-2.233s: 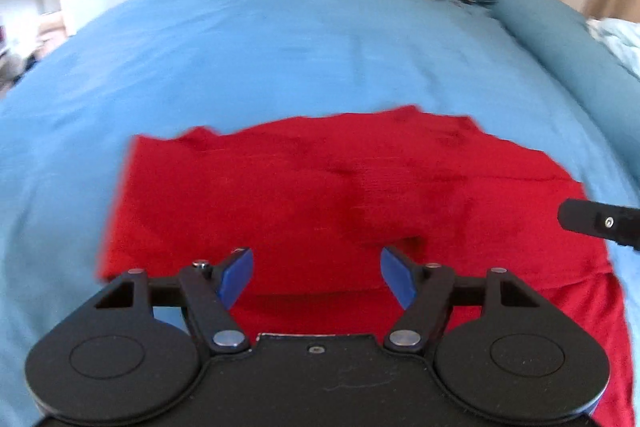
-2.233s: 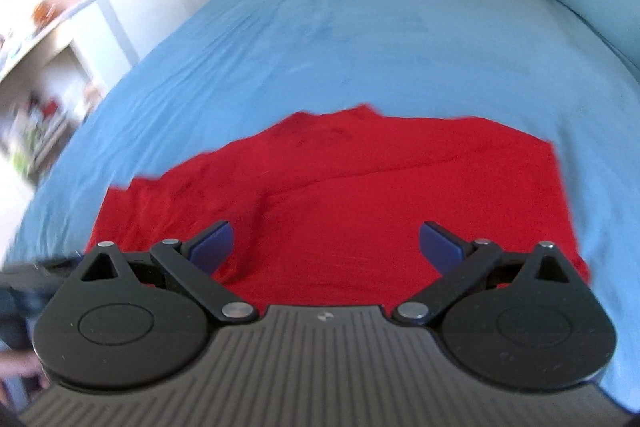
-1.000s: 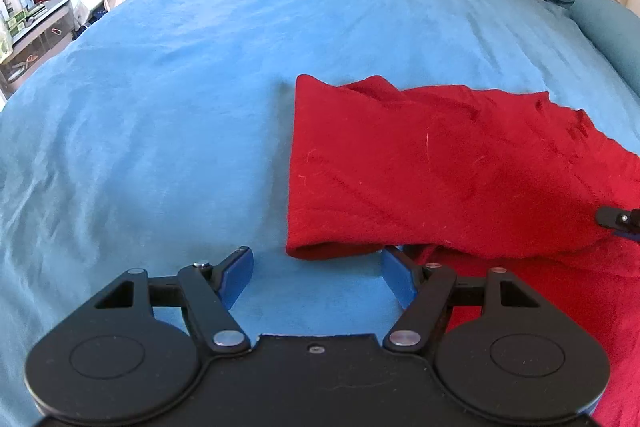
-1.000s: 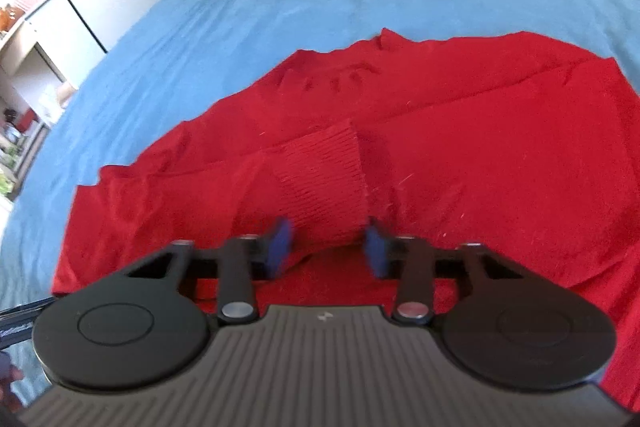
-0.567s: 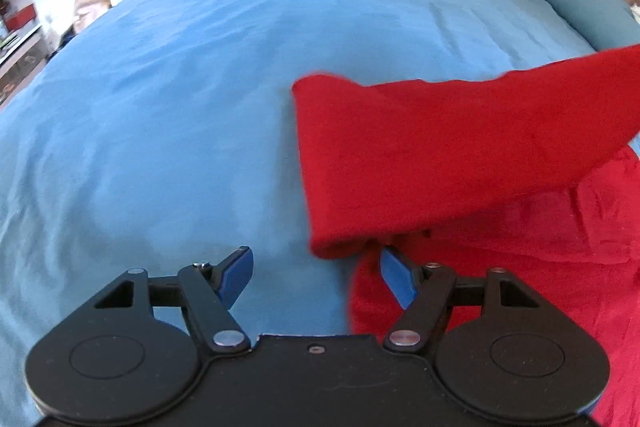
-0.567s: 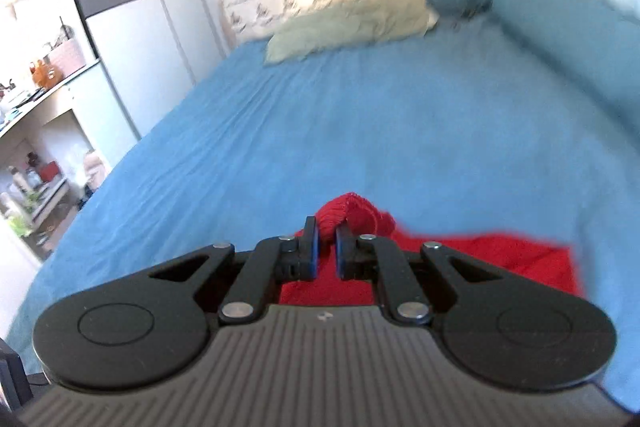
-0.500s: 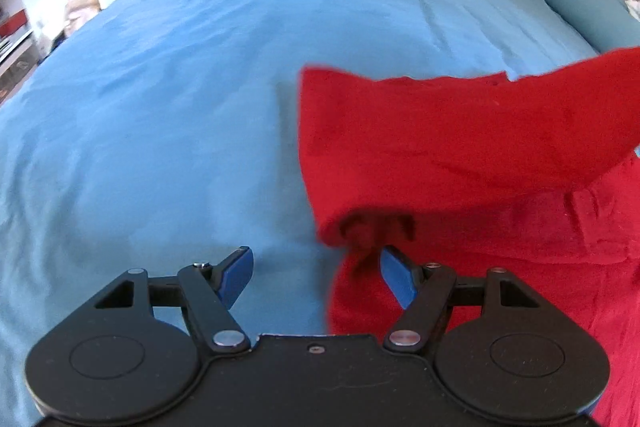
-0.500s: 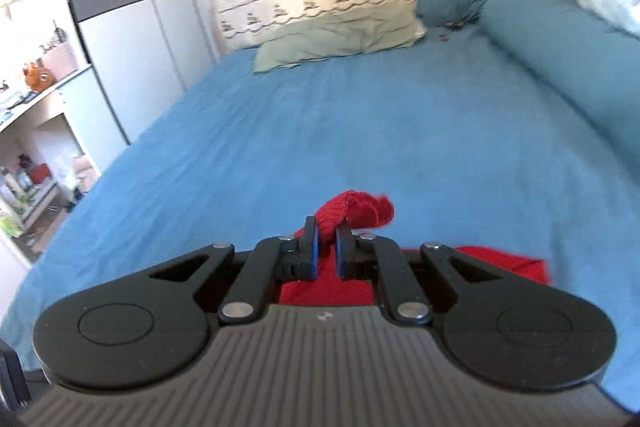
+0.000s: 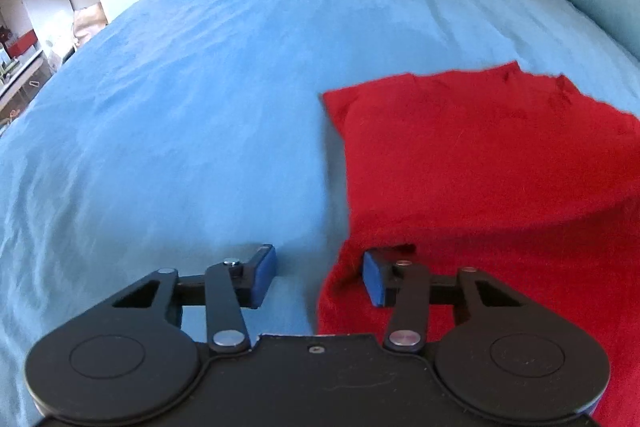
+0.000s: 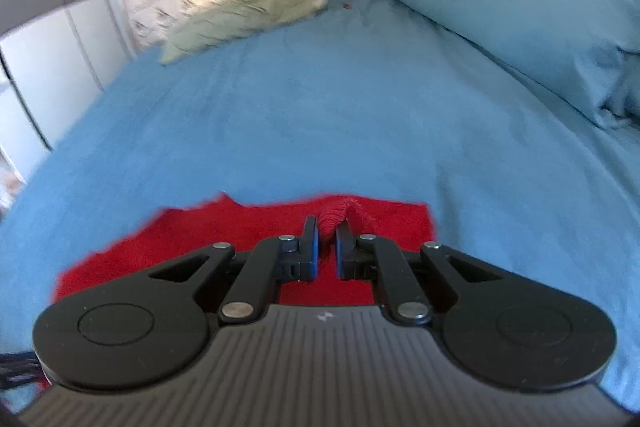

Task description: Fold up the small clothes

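In the left wrist view, the left gripper has just been closing, its jaws half apart over the near edge of the one red garment on the blue bedspread, gripping nothing. In the right wrist view, the right gripper pinches a bunched red cuff; one tug could slip it free, undoing the fold. Two grippers, one garment.
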A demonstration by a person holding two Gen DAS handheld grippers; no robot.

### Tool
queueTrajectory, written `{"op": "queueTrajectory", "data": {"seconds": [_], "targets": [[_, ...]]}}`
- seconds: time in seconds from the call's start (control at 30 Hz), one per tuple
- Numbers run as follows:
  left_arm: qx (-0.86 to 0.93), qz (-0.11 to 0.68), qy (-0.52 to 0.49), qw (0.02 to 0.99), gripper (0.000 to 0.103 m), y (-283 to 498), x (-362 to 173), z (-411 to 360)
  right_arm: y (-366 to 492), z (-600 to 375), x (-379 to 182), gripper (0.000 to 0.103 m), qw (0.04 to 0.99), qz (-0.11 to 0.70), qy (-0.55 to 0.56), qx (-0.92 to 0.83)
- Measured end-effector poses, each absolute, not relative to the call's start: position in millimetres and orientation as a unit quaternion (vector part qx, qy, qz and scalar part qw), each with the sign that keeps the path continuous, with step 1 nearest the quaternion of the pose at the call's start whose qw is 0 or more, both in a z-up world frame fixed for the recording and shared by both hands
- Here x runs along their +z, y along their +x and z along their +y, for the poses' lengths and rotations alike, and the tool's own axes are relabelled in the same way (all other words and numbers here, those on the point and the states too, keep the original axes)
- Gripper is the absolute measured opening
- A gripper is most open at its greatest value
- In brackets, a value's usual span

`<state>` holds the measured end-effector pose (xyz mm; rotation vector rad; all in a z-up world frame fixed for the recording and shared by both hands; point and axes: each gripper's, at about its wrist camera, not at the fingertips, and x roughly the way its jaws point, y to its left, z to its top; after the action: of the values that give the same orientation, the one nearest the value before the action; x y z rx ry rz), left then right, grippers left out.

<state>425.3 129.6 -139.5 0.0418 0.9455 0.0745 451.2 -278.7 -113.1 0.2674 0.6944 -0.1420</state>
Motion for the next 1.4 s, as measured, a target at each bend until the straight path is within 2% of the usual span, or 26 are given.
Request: {"op": "queueTrajectory", "data": {"seconds": [0.2,0.23,0.27,0.3,0.33,0.37,0.53,0.63,0.7,0.77,0.93,1.07,1.2,1.3,1.4], "targets": [[0.051,0.47,0.016,0.881,0.052,414.2,-135.5,130.2,443.0,-286.2,-162.0,0.027,0.903,0.416,0.092,-0.059],[0.049,0.472,0.017,0.88,0.052,412.8,-131.9,128.9,438.7,-285.9,-158.7,0.034,0.906,0.41,0.088,-0.06],[0.043,0.472,0.019,0.881,0.053,410.3,-126.4,126.8,434.8,-284.5,-152.6,0.056,0.908,0.406,0.082,-0.063],[0.033,0.467,0.02,0.884,0.055,407.7,-120.8,125.1,429.4,-281.1,-144.9,0.069,0.915,0.392,0.074,-0.061],[0.018,0.456,0.022,0.889,0.059,404.0,-113.3,120.9,426.0,-278.4,-137.4,0.086,0.924,0.374,0.065,-0.051],[0.001,0.445,0.025,0.895,0.063,400.3,-107.4,116.2,421.3,-271.7,-131.6,0.093,0.931,0.36,0.054,-0.033],[-0.073,0.426,0.049,0.9,0.063,409.5,-101.2,84.8,434.3,-246.6,-138.9,0.094,0.925,0.372,0.051,0.053],[-0.071,0.453,0.046,0.888,0.063,425.7,-121.9,77.9,448.8,-247.0,-161.6,0.094,0.915,0.398,0.05,0.043],[-0.058,0.487,0.005,0.872,0.065,430.1,-139.7,88.4,448.9,-258.1,-177.2,0.094,0.914,0.401,0.052,0.026],[-0.056,0.484,-0.026,0.873,0.064,426.5,-137.3,98.4,445.0,-265.4,-177.5,0.093,0.917,0.392,0.063,0.03],[-0.047,0.491,-0.032,0.869,0.064,418.5,-122.0,97.4,442.1,-263.9,-155.3,0.094,0.916,0.397,0.045,0.038],[-0.053,0.454,-0.011,0.889,0.075,422.4,-111.5,95.9,451.7,-257.5,-141.5,0.098,0.928,0.367,0.043,0.049],[-0.057,0.476,-0.011,0.878,0.075,445.1,-131.6,90.3,481.3,-255.6,-152.4,0.098,0.933,0.354,0.051,0.044],[-0.06,0.475,-0.026,0.878,0.082,448.3,-143.4,92.4,509.4,-259.4,-179.5,0.098,0.921,0.387,0.035,0.009],[-0.054,0.476,-0.024,0.877,0.083,449.3,-144.2,89.3,510.3,-266.1,-187.3,0.103,0.928,0.37,0.03,0.015]]}}
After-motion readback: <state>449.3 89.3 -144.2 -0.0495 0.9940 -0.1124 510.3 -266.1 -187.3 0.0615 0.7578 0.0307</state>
